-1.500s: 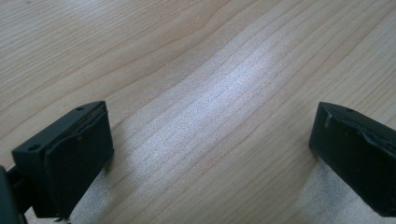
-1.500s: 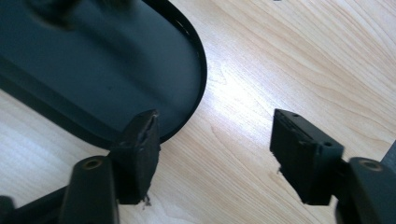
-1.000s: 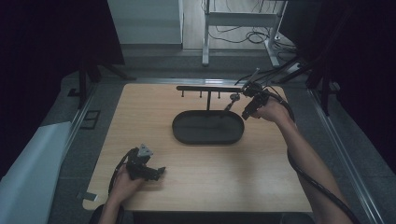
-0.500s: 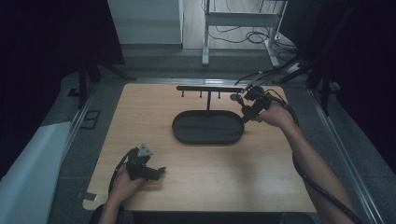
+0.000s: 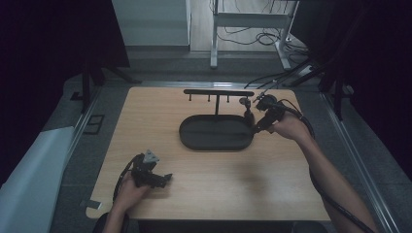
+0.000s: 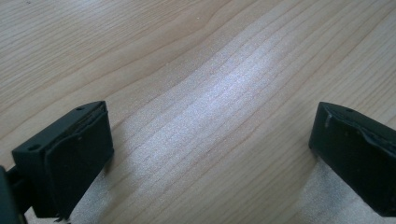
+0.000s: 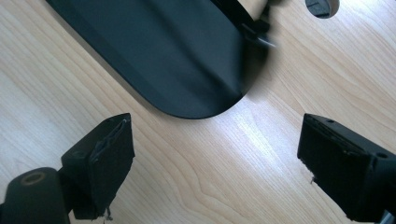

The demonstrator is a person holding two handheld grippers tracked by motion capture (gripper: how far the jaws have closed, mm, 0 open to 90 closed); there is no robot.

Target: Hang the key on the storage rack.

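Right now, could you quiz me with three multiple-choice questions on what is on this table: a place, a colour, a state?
1. Where does the oval tray lie?
A. mid-table, in front of the hook rack
B. at the near left corner
C. on the floor

2. What colour is the tray?
A. white
B. black
C. red

3. How stands the right tool?
A. shut on the tray
B. shut on a cable
C. open, nothing between its jaws

Answers: 1 A, the high view shows it in front of the rack; 2 B, it looks black in both views; 3 C, the right gripper view shows bare wood between jaws that have just been opening.
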